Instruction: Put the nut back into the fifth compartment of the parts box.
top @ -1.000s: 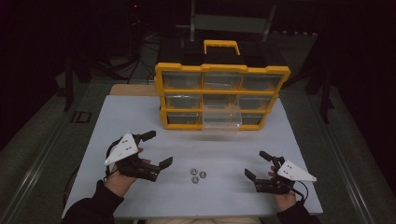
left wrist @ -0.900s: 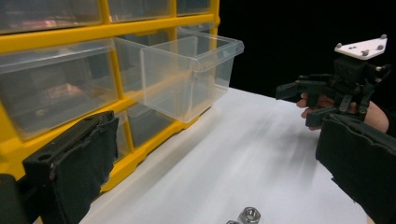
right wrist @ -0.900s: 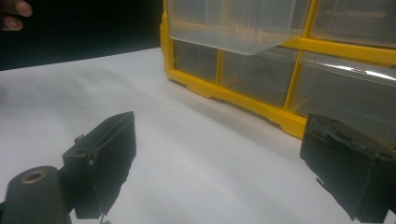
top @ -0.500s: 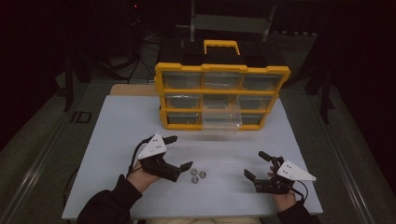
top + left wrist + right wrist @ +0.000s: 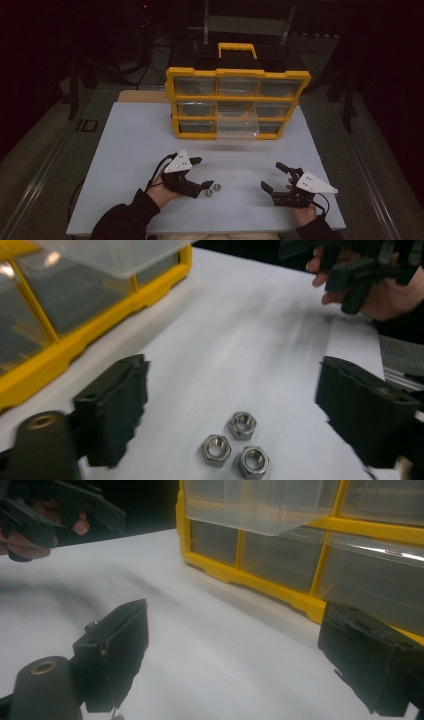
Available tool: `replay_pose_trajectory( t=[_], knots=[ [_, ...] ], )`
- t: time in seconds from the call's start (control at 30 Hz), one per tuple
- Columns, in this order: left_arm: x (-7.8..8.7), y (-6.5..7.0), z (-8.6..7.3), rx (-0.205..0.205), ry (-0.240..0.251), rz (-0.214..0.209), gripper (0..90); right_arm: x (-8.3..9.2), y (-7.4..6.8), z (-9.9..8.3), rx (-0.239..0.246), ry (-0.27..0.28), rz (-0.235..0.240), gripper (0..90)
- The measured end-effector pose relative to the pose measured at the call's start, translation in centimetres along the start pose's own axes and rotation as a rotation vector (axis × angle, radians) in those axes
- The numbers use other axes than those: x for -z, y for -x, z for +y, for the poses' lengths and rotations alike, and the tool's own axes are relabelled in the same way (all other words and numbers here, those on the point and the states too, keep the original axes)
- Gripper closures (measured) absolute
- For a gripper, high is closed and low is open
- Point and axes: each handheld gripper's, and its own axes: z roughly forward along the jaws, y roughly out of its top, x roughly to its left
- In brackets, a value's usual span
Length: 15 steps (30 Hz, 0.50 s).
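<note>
Three steel hex nuts [image 5: 212,190] lie close together on the white table [image 5: 125,150], near its front. My left gripper [image 5: 204,172] is open just left of them, its near jaw almost touching them. In the left gripper view the nuts [image 5: 235,442] lie low between the wide-apart jaws of that gripper [image 5: 232,385]. My right gripper [image 5: 270,176] is open at the front right with nothing between its jaws, which point toward the middle of the table. In the right gripper view its jaws [image 5: 232,650] frame bare table.
A yellow organizer [image 5: 237,102] with clear drawers stands at the back centre. Its middle drawer [image 5: 237,127] in the lower rows is pulled out over the table. The right gripper view has that drawer [image 5: 255,505] above and the left hand [image 5: 50,510] far off.
My left gripper has moved right along the front of the table, up to the nuts. The right gripper has stayed in place, open.
</note>
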Motion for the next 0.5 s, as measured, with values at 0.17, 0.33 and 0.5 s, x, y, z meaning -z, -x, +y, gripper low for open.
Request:
replay_pose_trajectory(
  t=[0.17, 0.33, 0.5],
  knots=[
    [-1.2, 0.3, -0.6, -0.012, -0.073, 0.014, 24.6, 0.0, 0.0, 0.0, -0.001, 0.001, 0.001, 12.9],
    [-1.9, 0.3, -1.0, -0.023, -0.119, 0.013, 35.9, 0.0, 0.0, 0.0, -0.003, 0.000, 0.003, 13.0],
    [-3.0, 0.1, -1.6, -0.021, -0.195, 0.016, 48.1, 0.0, 0.1, 0.0, -0.005, 0.000, 0.004, 13.0]
  ],
)
